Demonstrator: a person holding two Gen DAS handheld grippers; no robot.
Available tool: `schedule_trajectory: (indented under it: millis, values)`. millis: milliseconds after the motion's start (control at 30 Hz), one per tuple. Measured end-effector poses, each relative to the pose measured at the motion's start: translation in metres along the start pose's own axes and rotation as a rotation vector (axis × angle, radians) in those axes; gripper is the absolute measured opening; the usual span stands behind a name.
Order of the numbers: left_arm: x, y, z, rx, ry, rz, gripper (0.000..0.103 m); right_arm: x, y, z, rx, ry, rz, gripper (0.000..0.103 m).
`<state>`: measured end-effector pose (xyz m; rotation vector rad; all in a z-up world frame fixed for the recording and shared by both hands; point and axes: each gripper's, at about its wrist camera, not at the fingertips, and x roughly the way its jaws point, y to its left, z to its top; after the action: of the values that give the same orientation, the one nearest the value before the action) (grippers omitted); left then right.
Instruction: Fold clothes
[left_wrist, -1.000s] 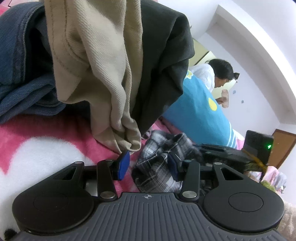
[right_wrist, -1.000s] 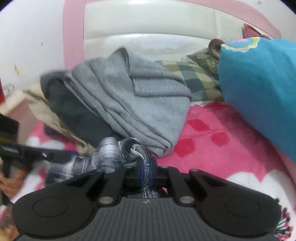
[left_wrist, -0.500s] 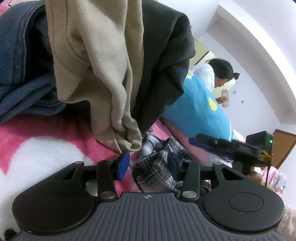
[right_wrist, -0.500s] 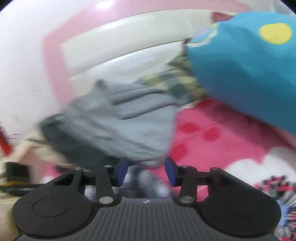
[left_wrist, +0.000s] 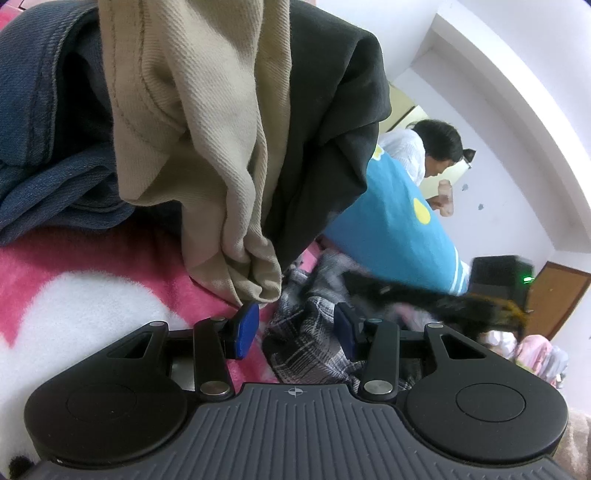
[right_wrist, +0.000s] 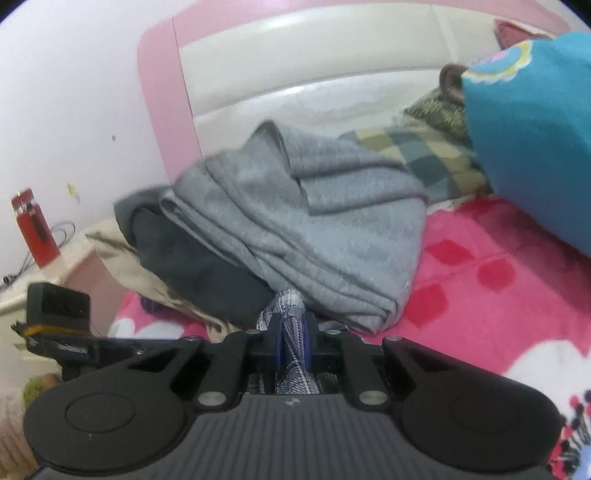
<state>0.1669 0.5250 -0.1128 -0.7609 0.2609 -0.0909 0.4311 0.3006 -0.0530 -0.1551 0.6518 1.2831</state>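
Two handheld grippers work over a bed covered with a pink and white blanket (left_wrist: 92, 295). The right gripper (right_wrist: 293, 345) has just been closing, and its blue pads are now clenched on a bunched fold of the grey and black plaid garment (right_wrist: 291, 354), which sticks up between them and runs back toward the camera. From the left wrist view the same plaid garment (left_wrist: 306, 343) lies crumpled on the blanket between the left gripper's fingers. The left gripper (left_wrist: 295, 326) stands partly spread, its blue pads apart; the cloth lies against the right-hand pad while the left-hand pad is clear of it, so nothing is pinched there. The right gripper shows in this view as a dark blurred bar (left_wrist: 424, 295) reaching across the cloth.

Just behind the plaid garment is a heap of clothes: a beige garment (left_wrist: 207, 147) hanging down almost to the left pad, a black one (left_wrist: 332, 129) beside it and dark blue denim (left_wrist: 44, 129) to the left. The right wrist view shows a folded grey sweater (right_wrist: 314, 229) on the heap, a checked pillow (right_wrist: 424, 158) beyond it, a large blue cushion (right_wrist: 535, 140) at the right and a pink and white headboard (right_wrist: 295, 66) behind. A person (left_wrist: 428, 147) stands in the background
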Motion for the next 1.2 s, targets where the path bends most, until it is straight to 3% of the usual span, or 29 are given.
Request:
schedule_trajectory:
  millis: [133,200,233,267,433,633,733,867,1000,1067,1133,1200]
  values:
    - [-0.001,0.003,-0.001,-0.003,0.001,-0.001,0.044,0.025,-0.014,-0.011,-0.003,0.069,-0.099,0.016]
    - [-0.002,0.004,-0.001,-0.004,0.003,0.003,0.044,0.014,-0.020,-0.005,0.077,0.054,-0.118,0.029]
    - [-0.002,0.004,-0.001,-0.003,0.005,0.006,0.044,0.005,-0.023,-0.002,0.113,0.038,-0.134,0.044]
    - [-0.001,0.003,-0.001,-0.001,0.008,0.012,0.044,-0.013,-0.025,0.002,0.137,-0.002,-0.162,0.046]
    - [0.003,-0.006,0.002,0.026,0.039,0.080,0.044,-0.154,-0.024,0.007,0.262,-0.193,-0.232,0.046]
    - [-0.015,-0.046,0.008,0.089,0.070,0.226,0.046,-0.350,0.017,-0.032,0.313,-0.289,-0.465,0.046]
    - [-0.044,-0.086,0.011,0.081,0.030,0.195,0.046,-0.438,0.049,-0.063,0.312,-0.349,-0.578,0.046]
    - [-0.059,-0.160,-0.003,0.020,0.046,0.057,0.051,-0.521,0.092,-0.097,0.304,-0.445,-0.672,0.046]
    - [-0.042,-0.229,-0.059,-0.079,0.103,-0.114,0.053,-0.550,0.118,-0.115,0.266,-0.483,-0.718,0.046]
    - [-0.021,-0.258,-0.095,-0.111,0.114,-0.142,0.053,-0.549,0.117,-0.120,0.261,-0.467,-0.719,0.045]
    - [-0.003,-0.273,-0.133,-0.121,0.131,-0.122,0.053,-0.535,0.107,-0.118,0.256,-0.430,-0.703,0.045]
    - [0.007,-0.279,-0.160,-0.103,0.103,-0.046,0.053,-0.513,0.090,-0.113,0.250,-0.387,-0.668,0.045]
